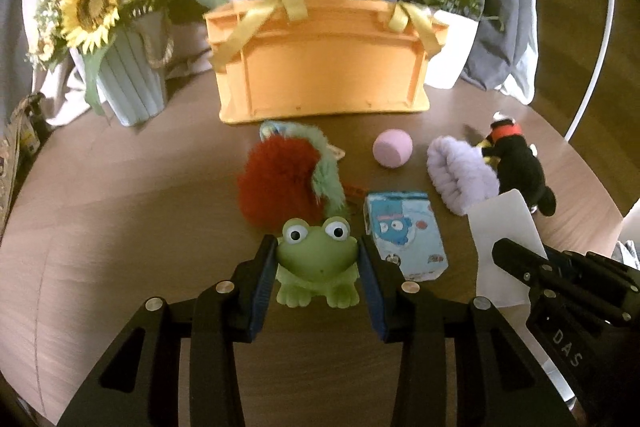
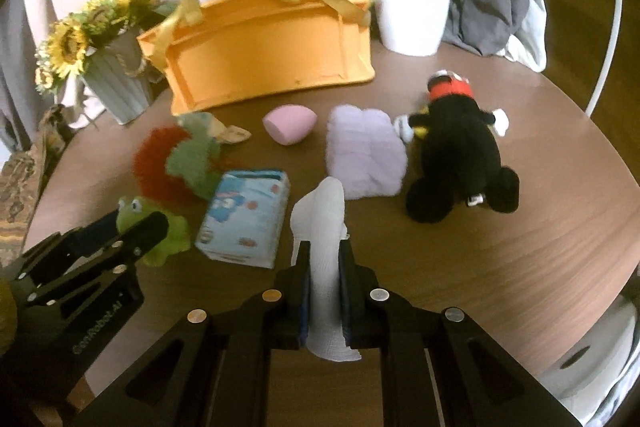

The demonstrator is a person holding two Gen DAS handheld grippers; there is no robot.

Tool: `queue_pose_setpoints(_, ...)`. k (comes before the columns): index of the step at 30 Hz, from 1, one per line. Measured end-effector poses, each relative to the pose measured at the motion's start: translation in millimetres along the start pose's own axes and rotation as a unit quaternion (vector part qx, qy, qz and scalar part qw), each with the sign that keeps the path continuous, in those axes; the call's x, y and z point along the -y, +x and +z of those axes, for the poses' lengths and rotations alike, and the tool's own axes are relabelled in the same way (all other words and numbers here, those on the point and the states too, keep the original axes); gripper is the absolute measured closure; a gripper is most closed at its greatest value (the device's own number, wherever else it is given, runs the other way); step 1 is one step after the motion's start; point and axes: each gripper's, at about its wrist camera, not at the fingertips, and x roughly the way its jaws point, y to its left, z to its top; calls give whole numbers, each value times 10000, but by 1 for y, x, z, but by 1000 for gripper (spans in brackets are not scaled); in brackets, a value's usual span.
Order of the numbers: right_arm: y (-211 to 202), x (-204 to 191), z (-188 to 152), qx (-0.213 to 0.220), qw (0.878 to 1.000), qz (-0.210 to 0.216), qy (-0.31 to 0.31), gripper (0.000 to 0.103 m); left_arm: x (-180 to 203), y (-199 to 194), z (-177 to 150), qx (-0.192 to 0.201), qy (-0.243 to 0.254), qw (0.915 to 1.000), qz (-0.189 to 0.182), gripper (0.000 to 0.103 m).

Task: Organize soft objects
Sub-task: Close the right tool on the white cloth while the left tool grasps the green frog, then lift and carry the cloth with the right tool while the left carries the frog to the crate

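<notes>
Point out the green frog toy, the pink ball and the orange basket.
green frog toy [image 1: 316,255]: left wrist view, on its face below the eyes.
pink ball [image 1: 393,148]: left wrist view, on its rounded front.
orange basket [image 2: 260,61]: right wrist view, on its bare front wall.

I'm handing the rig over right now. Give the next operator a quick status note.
Left gripper: closed on the green frog.
Right gripper: shut on a white cloth.
Orange basket stands at the back of the table; its inside is not visible.
Still loose on the table: red-green fluffy toy, pink ball, purple cloth, black plush, blue pack.
Left: frog, cloth and the rest still have to go in the basket.
</notes>
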Motion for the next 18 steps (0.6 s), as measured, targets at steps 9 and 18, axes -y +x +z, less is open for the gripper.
queue_pose_setpoints(9, -30, -20, 17, 374, 9992, 110, -75, 90, -11, -37, 23, 500, 8, 9987, -65, 63)
queue_pose_setpoints(18, -62, -40, 36, 887, 9959, 141, -77, 90, -29, -76, 44, 1107, 12, 9937, -154, 63)
